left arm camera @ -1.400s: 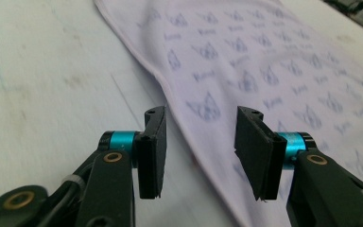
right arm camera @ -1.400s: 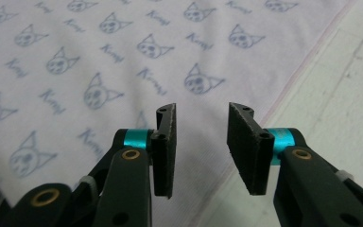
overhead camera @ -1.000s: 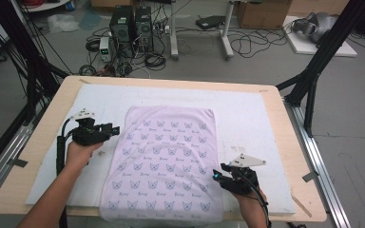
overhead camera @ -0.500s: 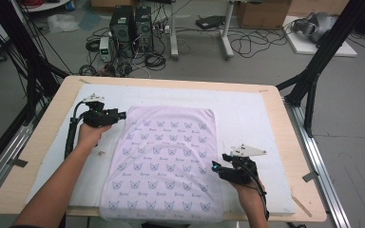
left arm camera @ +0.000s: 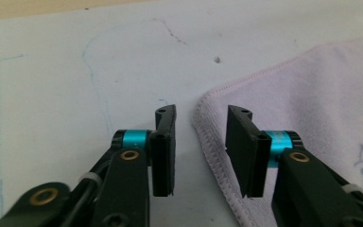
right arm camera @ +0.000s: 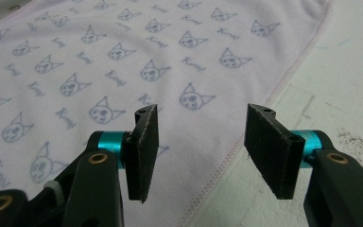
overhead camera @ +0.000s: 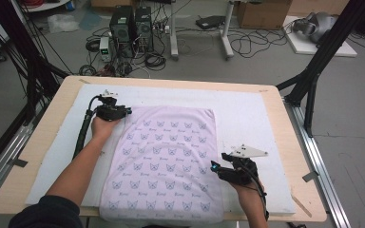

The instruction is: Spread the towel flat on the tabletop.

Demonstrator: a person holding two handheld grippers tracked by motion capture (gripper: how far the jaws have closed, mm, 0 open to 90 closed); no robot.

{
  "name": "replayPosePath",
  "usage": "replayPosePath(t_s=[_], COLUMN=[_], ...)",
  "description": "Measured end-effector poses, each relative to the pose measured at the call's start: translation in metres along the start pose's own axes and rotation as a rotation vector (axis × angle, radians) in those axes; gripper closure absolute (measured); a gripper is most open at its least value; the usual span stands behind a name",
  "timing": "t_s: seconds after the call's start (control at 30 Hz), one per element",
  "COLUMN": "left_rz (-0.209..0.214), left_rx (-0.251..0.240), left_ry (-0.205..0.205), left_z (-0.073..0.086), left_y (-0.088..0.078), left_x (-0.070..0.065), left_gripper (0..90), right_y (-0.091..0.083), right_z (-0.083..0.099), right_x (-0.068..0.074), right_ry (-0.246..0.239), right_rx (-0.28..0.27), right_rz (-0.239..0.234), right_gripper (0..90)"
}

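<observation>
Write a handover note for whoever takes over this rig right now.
Left gripper: open, its jaws have just been closing, straddling the far left corner of the pink cat-print towel without pressing it.
Right gripper: open, poised over the towel's right hem, nothing held.
Towel: spread flat on the white mat, near edge at the table's front.
Done: both grippers placed at the edges.
Left: probably grip the edges and fold; no fold made yet.

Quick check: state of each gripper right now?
Left gripper: open, jaws just closing around the towel corner, not gripping.
Right gripper: open over the towel edge, holding nothing.
</observation>
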State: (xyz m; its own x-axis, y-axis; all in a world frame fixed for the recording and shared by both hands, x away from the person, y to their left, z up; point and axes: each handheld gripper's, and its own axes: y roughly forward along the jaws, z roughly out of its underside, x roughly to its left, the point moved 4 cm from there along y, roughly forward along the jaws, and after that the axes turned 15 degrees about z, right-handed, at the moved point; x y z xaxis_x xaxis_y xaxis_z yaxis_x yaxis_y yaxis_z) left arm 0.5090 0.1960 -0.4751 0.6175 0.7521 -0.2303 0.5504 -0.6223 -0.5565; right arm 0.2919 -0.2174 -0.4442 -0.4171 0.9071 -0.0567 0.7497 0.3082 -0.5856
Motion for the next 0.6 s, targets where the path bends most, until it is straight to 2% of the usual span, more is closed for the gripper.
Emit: replayPosePath(t_s=[0.07, 0.13, 0.17, 0.2, 0.23, 0.27, 0.33, 0.37, 0.43, 0.47, 0.5, 0.6], left_rz=[-0.018, -0.026, -0.053, -0.102, -0.133, -0.144, -0.138, -0.143, -0.142, -0.120, -0.108, -0.076], left_rx=[0.021, 0.035, 0.041, 0.050, 0.040, 0.025, 0.006, 0.005, -0.008, -0.014, -0.013, -0.023], left_ry=[0.051, 0.093, 0.114, 0.134, 0.135, 0.122, 0.094, 0.095, 0.066, 0.049, 0.038, 0.024], left_z=[-0.001, -0.002, -0.003, -0.005, -0.006, -0.008, -0.008, -0.007, -0.006, -0.006, -0.007, -0.009], left_y=[0.002, 0.004, 0.005, 0.004, 0.002, 0.000, 0.000, 0.001, 0.000, -0.001, -0.004, -0.013], left_x=[-0.003, -0.006, -0.006, -0.005, -0.002, 0.001, 0.007, 0.008, 0.011, 0.011, 0.011, 0.008], left_gripper=[72.1, 83.0, 85.9, 86.9, 87.2, 87.1, 86.1, 80.8, 55.8, 52.0, 51.8, 47.2], right_y=[0.001, 0.002, 0.002, 0.003, 0.003, 0.003, 0.005, 0.006, 0.009, 0.009, 0.011, 0.018], right_z=[0.000, 0.000, 0.000, 0.000, -0.001, -0.001, -0.001, -0.001, 0.000, 0.001, 0.001, -0.001], right_x=[0.000, 0.001, 0.001, 0.002, 0.002, 0.003, 0.003, 0.004, 0.004, 0.004, 0.003, -0.002], right_ry=[-0.005, -0.003, -0.004, -0.004, -0.008, -0.007, -0.009, -0.012, -0.020, -0.016, -0.018, -0.006], right_rx=[-0.004, 0.000, 0.001, 0.000, -0.001, 0.001, 0.000, 0.001, 0.008, 0.015, 0.016, 0.024], right_rz=[0.001, -0.003, -0.004, -0.007, -0.007, -0.011, -0.010, -0.006, -0.002, -0.003, 0.002, 0.032], right_gripper=[45.1, 45.2, 45.1, 45.2, 45.2, 45.2, 45.2, 45.2, 45.1, 45.1, 45.0, 45.7])
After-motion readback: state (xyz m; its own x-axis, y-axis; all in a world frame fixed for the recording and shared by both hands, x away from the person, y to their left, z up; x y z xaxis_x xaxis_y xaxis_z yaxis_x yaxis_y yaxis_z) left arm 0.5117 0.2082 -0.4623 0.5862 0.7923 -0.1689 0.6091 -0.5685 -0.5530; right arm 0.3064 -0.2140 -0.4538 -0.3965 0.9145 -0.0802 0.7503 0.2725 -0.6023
